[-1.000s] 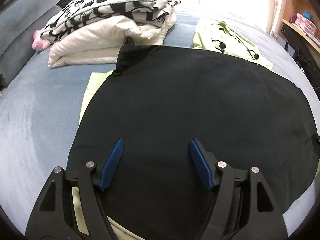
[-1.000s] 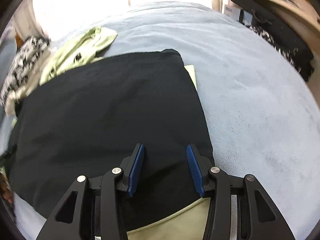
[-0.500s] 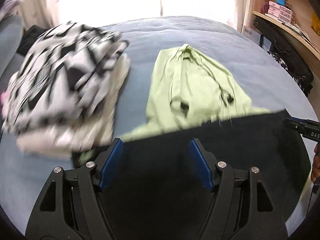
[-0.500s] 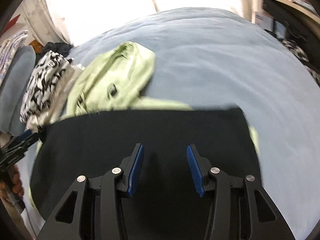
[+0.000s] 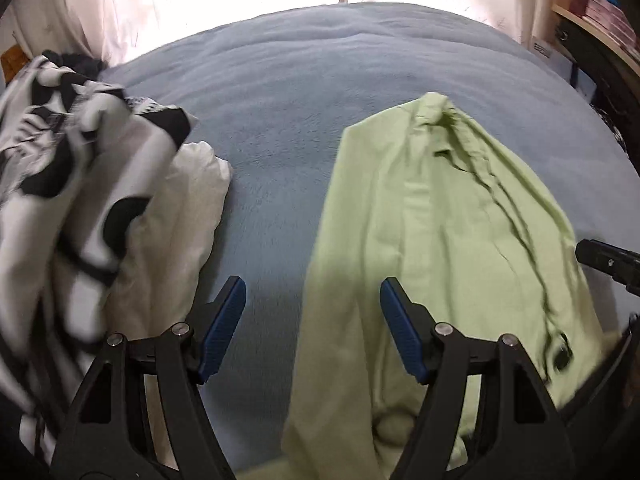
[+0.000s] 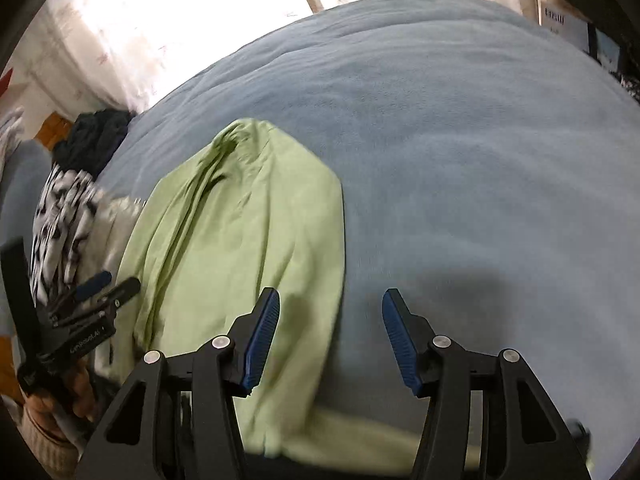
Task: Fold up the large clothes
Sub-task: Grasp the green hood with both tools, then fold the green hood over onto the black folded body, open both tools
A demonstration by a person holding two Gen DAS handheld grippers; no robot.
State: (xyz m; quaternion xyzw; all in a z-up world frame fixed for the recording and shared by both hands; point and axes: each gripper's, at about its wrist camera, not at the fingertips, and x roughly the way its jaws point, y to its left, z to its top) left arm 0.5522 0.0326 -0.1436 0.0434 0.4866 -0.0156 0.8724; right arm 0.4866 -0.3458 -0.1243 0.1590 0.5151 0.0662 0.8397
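Both grippers hang over the bed with nothing in them, going for the green top.

The left gripper point(image 5: 312, 320) has its jaws wide apart and empty; its right pad is over the near edge of the green top point(image 5: 440, 232), its left pad over bare blue bed point(image 5: 320, 80). The right gripper point(image 6: 330, 336) has just been opening its jaws, and nothing sits between them. I think the step is reaching for the next thing to fold. Next, each gripper needs to come down on an edge of the top and pinch it. The left view shows the folded pile point(image 5: 80, 200) up close, and a shelf far right. The right view shows a hand point(image 6: 52, 392) holding the other gripper, and dark clothes point(image 6: 92, 140) far back.
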